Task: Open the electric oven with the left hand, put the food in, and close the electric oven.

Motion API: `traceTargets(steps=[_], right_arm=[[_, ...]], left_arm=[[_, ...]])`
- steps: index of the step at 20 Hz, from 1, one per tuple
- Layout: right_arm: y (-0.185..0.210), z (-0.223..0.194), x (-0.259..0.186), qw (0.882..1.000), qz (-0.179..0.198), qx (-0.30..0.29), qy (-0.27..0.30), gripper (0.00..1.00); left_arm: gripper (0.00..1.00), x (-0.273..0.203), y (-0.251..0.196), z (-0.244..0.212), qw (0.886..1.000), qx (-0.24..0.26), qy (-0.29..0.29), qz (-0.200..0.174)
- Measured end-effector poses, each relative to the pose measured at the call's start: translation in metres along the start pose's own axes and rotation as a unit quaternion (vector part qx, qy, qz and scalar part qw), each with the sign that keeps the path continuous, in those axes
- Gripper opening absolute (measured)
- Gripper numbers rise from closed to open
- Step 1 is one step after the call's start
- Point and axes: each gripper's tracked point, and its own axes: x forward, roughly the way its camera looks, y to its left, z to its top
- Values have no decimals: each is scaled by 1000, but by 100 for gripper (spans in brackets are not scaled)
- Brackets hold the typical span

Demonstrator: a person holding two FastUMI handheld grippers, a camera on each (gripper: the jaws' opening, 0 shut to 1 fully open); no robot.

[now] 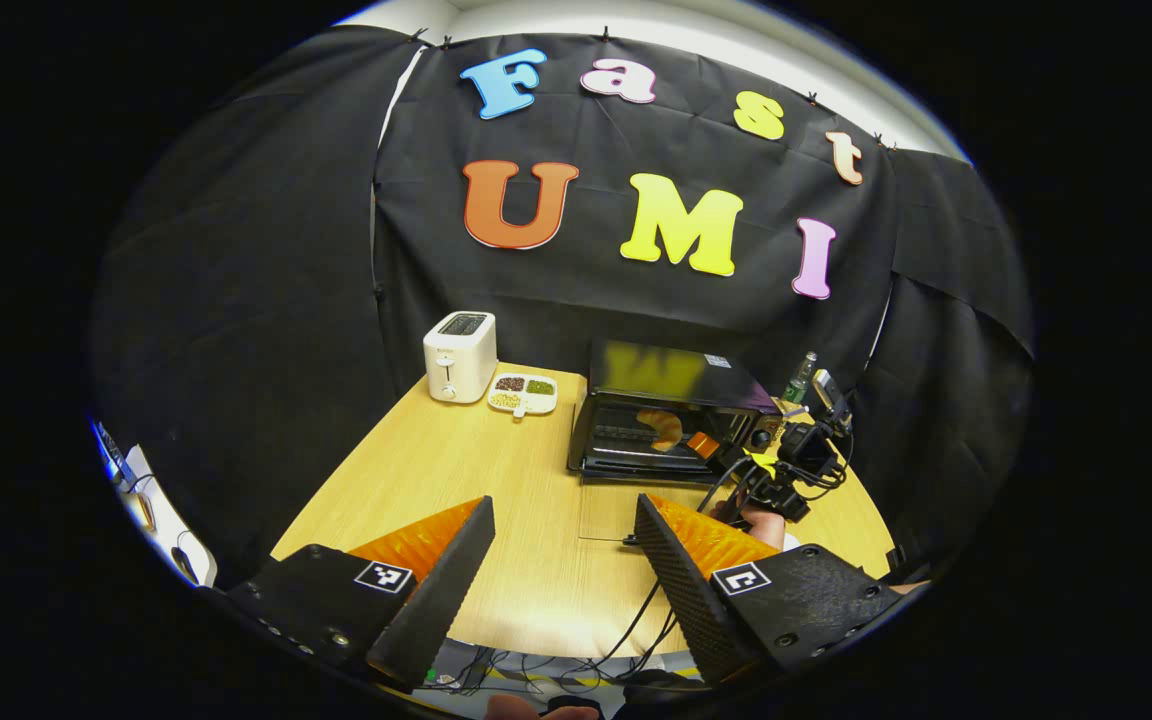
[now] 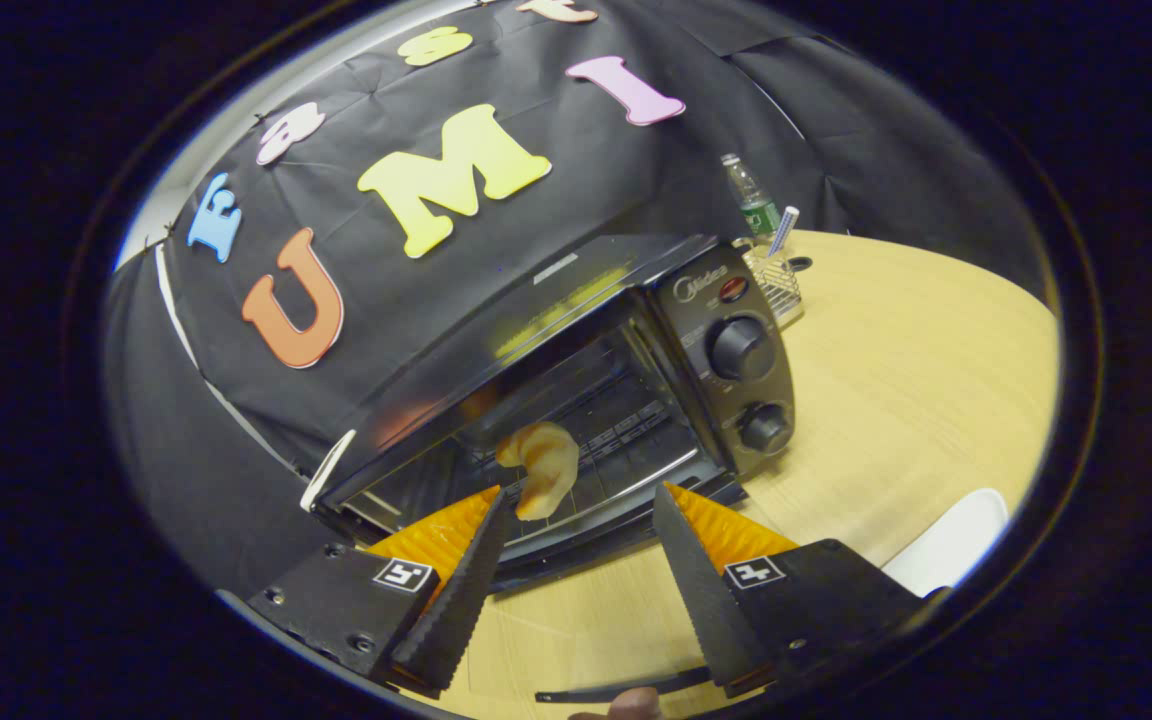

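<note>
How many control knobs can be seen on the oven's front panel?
2. The upper knob sits mid-panel on the oven, below a small red light; the lower knob is just beneath it, near the panel's bottom edge. None looks hidden.

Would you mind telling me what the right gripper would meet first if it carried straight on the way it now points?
Most likely the electric oven: the right gripper, its fingers apart, points at the open front, where the food lies on the rack. The lowered door edge probably comes first, though depth is unclear.
</note>
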Motion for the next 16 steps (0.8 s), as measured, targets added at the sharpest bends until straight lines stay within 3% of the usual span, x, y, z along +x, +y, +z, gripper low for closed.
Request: traceTargets(steps=[7, 16], right_arm=[[-7, 7, -71, 997, 35, -70, 23, 93], [-24, 47, -172, 986, 69, -151, 26, 94]], left_arm=[[93, 1, -26, -18, 1000, 20, -7, -4], [93, 29, -64, -86, 999, -12, 37, -18]])
